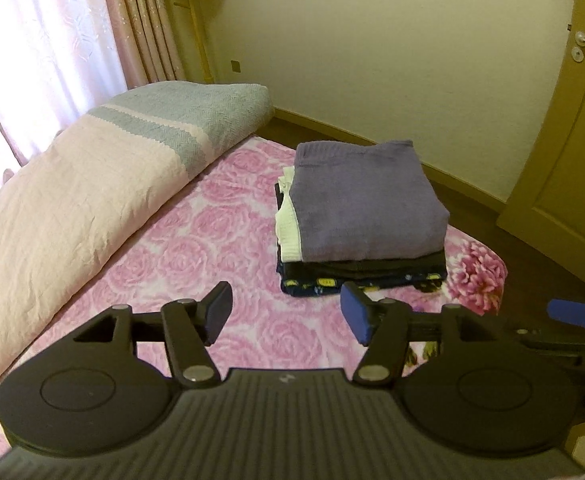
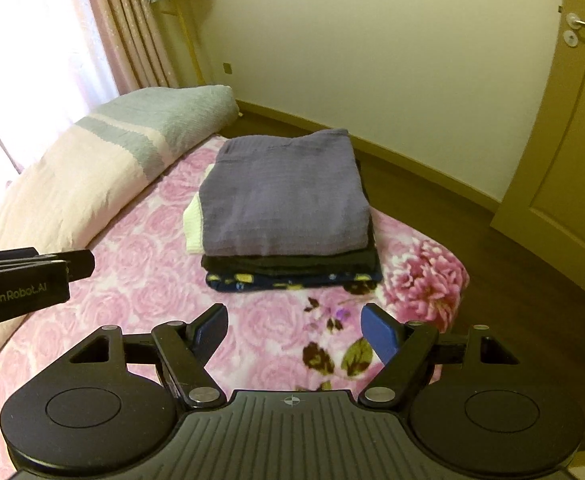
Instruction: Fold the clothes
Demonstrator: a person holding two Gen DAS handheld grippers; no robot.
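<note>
A stack of folded clothes sits on the pink floral bed (image 1: pixel 196 248) (image 2: pixel 140 240) near its far right corner. A purple garment (image 1: pixel 364 204) (image 2: pixel 284 200) lies on top, over a white one (image 1: pixel 288 236) (image 2: pixel 194 228), a black one (image 2: pixel 292 262) and a dark blue patterned one (image 1: pixel 320 283) (image 2: pixel 292 281). My left gripper (image 1: pixel 286 312) is open and empty, hovering above the bed short of the stack. My right gripper (image 2: pixel 294 332) is open and empty, also short of the stack. The right gripper's blue pad (image 1: pixel 572 312) shows at the left view's right edge; the left gripper's body (image 2: pixel 20 284) shows at the right view's left edge.
A rolled pink and grey quilt (image 1: pixel 92 196) (image 2: pixel 104 160) lies along the bed's left side by the curtains (image 1: pixel 144 20). A wooden floor (image 1: pixel 532 248) and a door (image 1: pixel 572 140) (image 2: pixel 564 160) are to the right, beyond the bed's edge.
</note>
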